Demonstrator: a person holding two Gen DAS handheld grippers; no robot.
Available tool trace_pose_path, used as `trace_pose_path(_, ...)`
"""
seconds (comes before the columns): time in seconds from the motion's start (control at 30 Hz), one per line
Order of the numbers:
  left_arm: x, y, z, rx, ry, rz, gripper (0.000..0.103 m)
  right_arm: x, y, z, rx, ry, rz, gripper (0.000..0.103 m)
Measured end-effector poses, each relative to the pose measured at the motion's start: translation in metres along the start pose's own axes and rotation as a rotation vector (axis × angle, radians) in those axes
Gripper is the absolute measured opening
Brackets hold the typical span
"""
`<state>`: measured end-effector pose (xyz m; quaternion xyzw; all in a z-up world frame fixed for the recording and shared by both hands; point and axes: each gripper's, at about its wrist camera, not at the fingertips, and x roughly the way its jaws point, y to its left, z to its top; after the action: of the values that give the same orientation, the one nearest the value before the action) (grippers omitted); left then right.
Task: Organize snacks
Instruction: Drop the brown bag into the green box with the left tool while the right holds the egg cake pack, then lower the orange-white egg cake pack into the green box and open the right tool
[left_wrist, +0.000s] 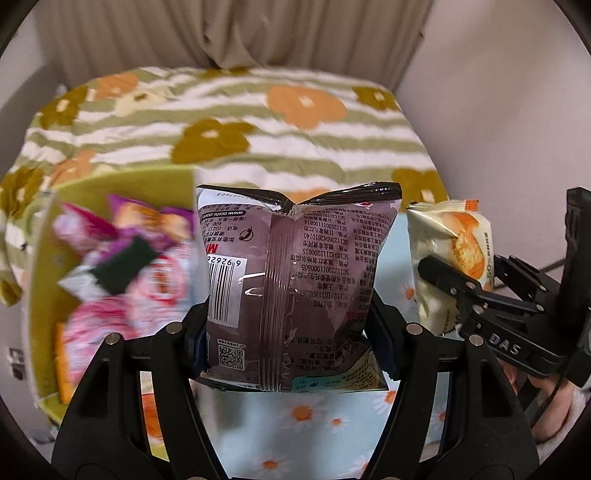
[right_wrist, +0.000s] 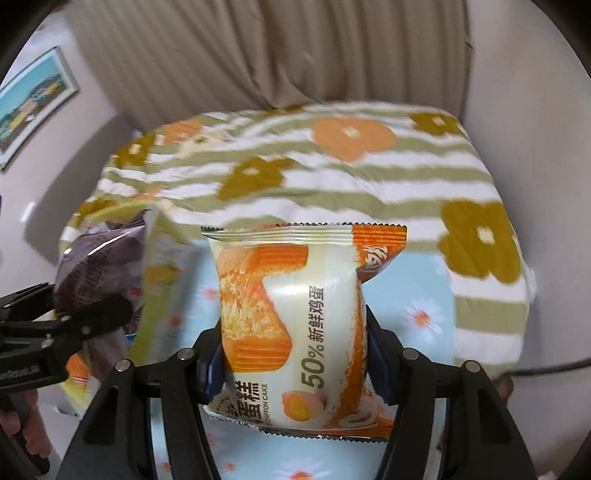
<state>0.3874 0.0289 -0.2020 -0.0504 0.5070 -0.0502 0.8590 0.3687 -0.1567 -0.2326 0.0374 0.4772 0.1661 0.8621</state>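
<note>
My left gripper (left_wrist: 291, 332) is shut on a brown snack bag (left_wrist: 295, 280), held upright with its printed back and barcode facing the camera. My right gripper (right_wrist: 293, 354) is shut on a cream and orange chiffon cake packet (right_wrist: 295, 314), held above the blue daisy cloth. In the left wrist view the cake packet (left_wrist: 450, 254) and the right gripper (left_wrist: 461, 291) show at the right. In the right wrist view the brown bag (right_wrist: 99, 266) and the left gripper (right_wrist: 55, 321) show at the left. A green box (left_wrist: 122, 184) with several pink and purple snacks (left_wrist: 122, 266) stands left of the brown bag.
A blue cloth with daisies (left_wrist: 314, 424) lies under both grippers. Behind it is a green striped blanket with orange and olive flowers (left_wrist: 258, 122), then a beige curtain (right_wrist: 258, 48). A framed picture (right_wrist: 33, 99) hangs on the left wall.
</note>
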Motion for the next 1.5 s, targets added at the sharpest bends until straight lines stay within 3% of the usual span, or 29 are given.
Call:
trace_pose_path(0.13,-0.036,0.045,0.001,-0.028,-0.059,0.035,0.065,-0.018,0.054,0.015,-0.061,-0.049,0.057,0.058)
trace_pose_path(0.37,-0.07,0.135,-0.007,-0.094,-0.088,0.08,0.065,-0.02,0.134,0.021,-0.104,-0.088,0.124,0.058)
trace_pose_path(0.53,-0.069,0.189,-0.009,-0.083,-0.074,0.119,0.065,-0.01,0.179,0.021,-0.116,-0.093,0.134,0.058)
trace_pose_path(0.67,-0.05,0.219,-0.004,-0.066,-0.045,0.105,0.065,0.002,0.202,0.021,-0.111,-0.085,0.121,0.058)
trace_pose_path(0.77,-0.032,0.234,0.0,-0.063,-0.02,0.081,0.065,0.009,0.213,0.02,-0.101,-0.078,0.105,0.058)
trace_pose_path(0.83,-0.024,0.241,0.002,-0.054,-0.018,0.075,0.071,0.014,0.218,0.02,-0.094,-0.074,0.09,0.058)
trace_pose_path(0.93,-0.015,0.245,0.002,-0.03,-0.02,0.098,0.099,0.021,0.223,0.019,-0.078,-0.068,0.073,0.058)
trace_pose_path(0.97,-0.014,0.247,0.002,-0.029,-0.025,0.091,0.1,0.022,0.224,0.019,-0.074,-0.067,0.067,0.058)
trace_pose_path(1.13,-0.022,0.255,-0.015,-0.037,-0.011,0.053,0.1,0.023,0.232,0.015,-0.061,-0.064,0.04,0.058)
trace_pose_path(1.5,-0.051,0.257,-0.042,0.034,-0.051,0.087,0.1,0.023,0.255,0.019,-0.068,-0.039,-0.002,0.059)
